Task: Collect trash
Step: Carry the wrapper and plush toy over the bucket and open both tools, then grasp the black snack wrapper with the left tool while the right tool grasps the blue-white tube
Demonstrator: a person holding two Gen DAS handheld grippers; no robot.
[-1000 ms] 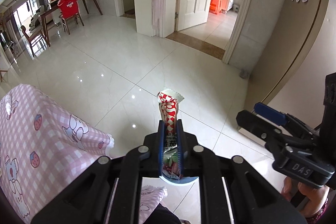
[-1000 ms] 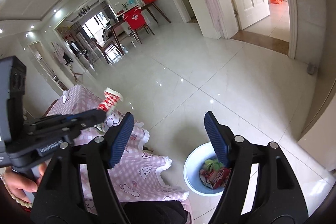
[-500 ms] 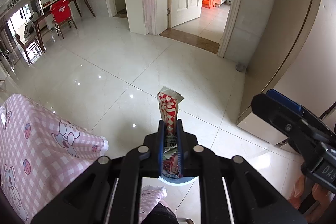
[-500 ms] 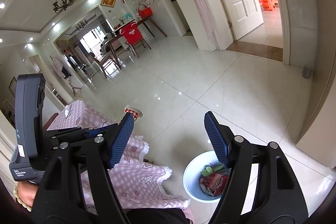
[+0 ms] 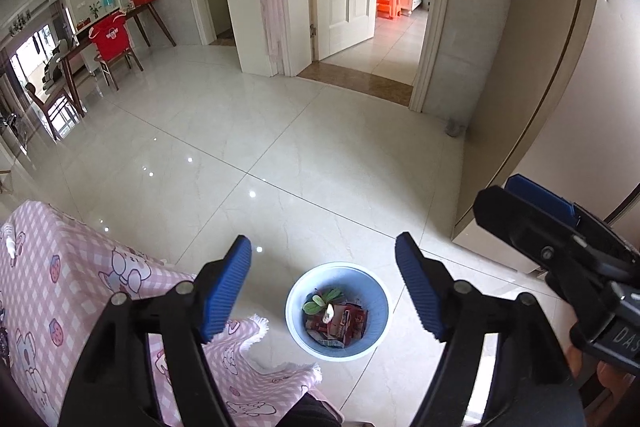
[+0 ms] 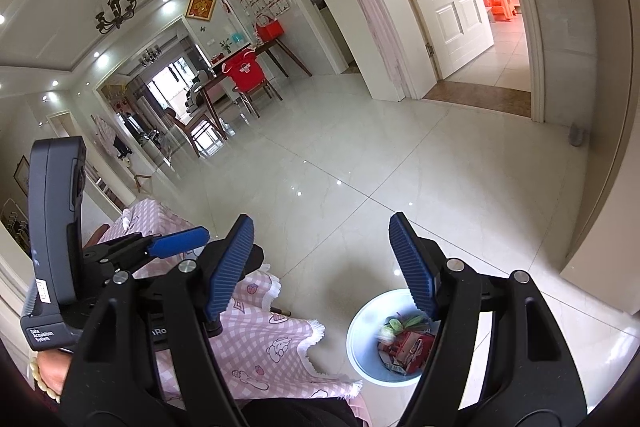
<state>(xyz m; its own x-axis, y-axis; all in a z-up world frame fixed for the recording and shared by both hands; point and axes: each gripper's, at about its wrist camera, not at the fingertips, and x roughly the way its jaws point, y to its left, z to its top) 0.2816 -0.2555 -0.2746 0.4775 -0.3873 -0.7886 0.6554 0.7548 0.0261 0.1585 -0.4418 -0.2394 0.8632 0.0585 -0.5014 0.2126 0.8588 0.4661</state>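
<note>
Jaws of left gripper (image 5: 323,281) and right gripper (image 6: 322,259) gape, released, above round pale-blue plastic bin (image 5: 376,293) of red wrappers (image 5: 346,319); "Data Acquisition System" label (image 6: 40,334) shows.

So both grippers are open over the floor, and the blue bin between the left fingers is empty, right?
Not quite: the blue bin isn't empty. The left wrist view shows wrappers and green leaves inside. Left gripper and right gripper are both open.
</note>
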